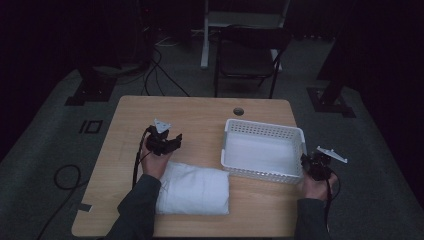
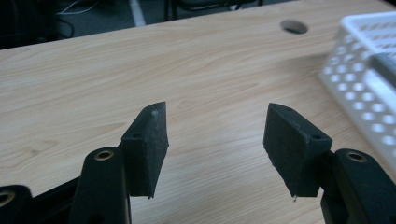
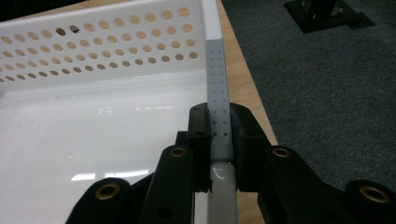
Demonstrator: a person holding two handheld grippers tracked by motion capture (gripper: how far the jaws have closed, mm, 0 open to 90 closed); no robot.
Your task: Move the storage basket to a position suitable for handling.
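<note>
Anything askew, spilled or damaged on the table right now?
Nothing stands out. The folded white towel lies flat, the white basket sits upright with the right gripper clamped on its rim, and the left gripper is open.

There are two grippers: the left gripper (image 1: 172,140), its jaws wide apart, and the right gripper (image 1: 306,161), its jaws clamped on a basket wall. One white perforated basket (image 1: 262,131) lies between the two grippers. One folded white towel (image 1: 194,190) lies just behind the left gripper, toward the person. One wooden counter (image 1: 200,110) carries these things, with one round hole (image 1: 238,111) ahead of the left gripper. One dark chair (image 1: 247,55) stands beyond the counter.
</note>
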